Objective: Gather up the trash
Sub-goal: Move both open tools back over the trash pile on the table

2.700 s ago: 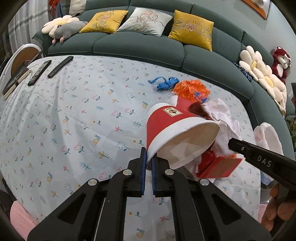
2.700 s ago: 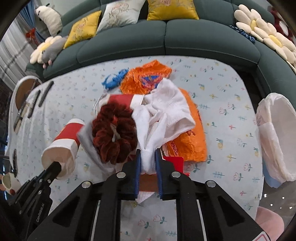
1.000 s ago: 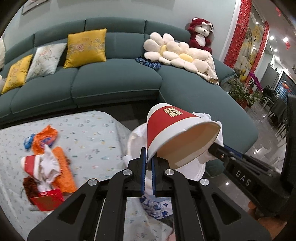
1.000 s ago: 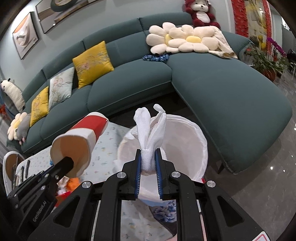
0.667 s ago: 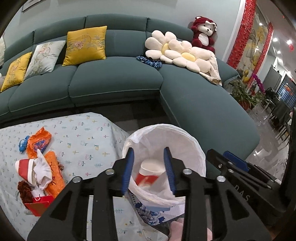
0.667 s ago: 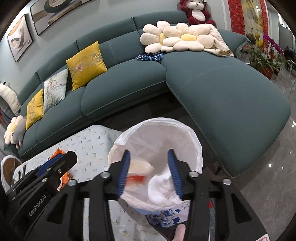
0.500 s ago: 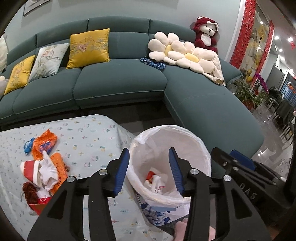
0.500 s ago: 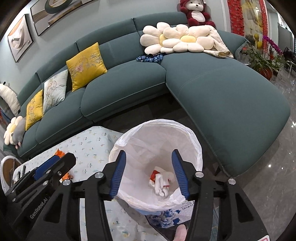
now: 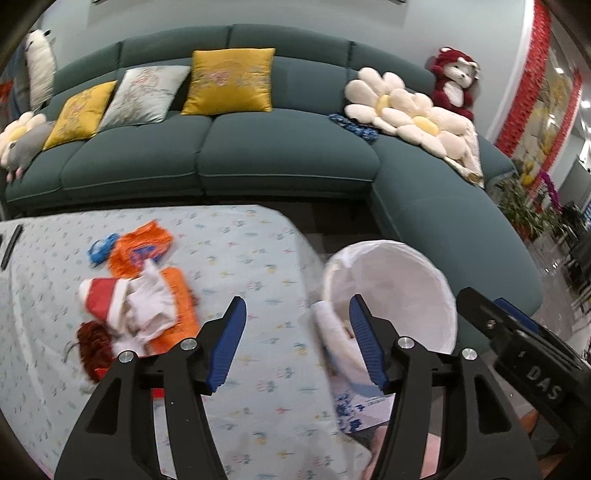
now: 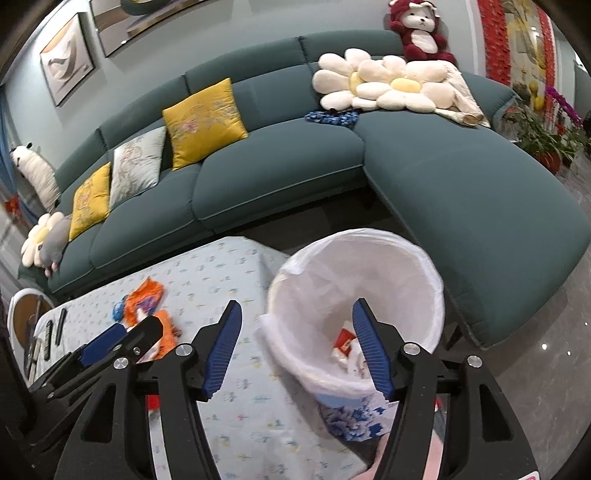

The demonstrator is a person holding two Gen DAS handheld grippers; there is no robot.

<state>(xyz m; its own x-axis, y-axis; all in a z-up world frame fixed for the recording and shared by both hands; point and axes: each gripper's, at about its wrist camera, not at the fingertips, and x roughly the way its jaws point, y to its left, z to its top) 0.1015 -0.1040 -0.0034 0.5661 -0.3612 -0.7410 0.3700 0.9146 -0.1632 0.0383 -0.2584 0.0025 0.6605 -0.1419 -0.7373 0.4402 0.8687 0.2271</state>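
The trash pile [image 9: 136, 306] lies on the bench [image 9: 258, 258], toward its left part in my left wrist view: a red-and-white paper cup [image 9: 103, 295] on its side, a crumpled white tissue [image 9: 151, 302] against it, orange wrappers [image 9: 142, 245] behind and under them, a blue scrap [image 9: 99, 251] at the far edge of the heap and a dark red fuzzy clump [image 9: 92, 345] at the near edge. The white-lined trash bin [image 10: 424, 269] stands on the floor just beside the bench's right end; inside it I see a red-and-white piece and white paper [image 10: 347, 350] at the bottom.

My left hand-held gripper [image 9: 295, 341] has just been opening and its jaws stand wide, nothing between them, over the bench edge between the pile and the bin. My right hand-held gripper [image 10: 297, 345] has just been opening too; its jaws are wide and bare, with the bin's near rim showing between them. In the right wrist view the left one reaches in from the lower left.

Behind the bench runs a dark green sofa [image 10: 280, 166] with yellow cushions [image 10: 203, 122], flower-shaped pillows [image 10: 373, 88] and a red plush toy [image 10: 421, 33]. Remote controls [image 10: 55, 330] lie at the bench's far left.
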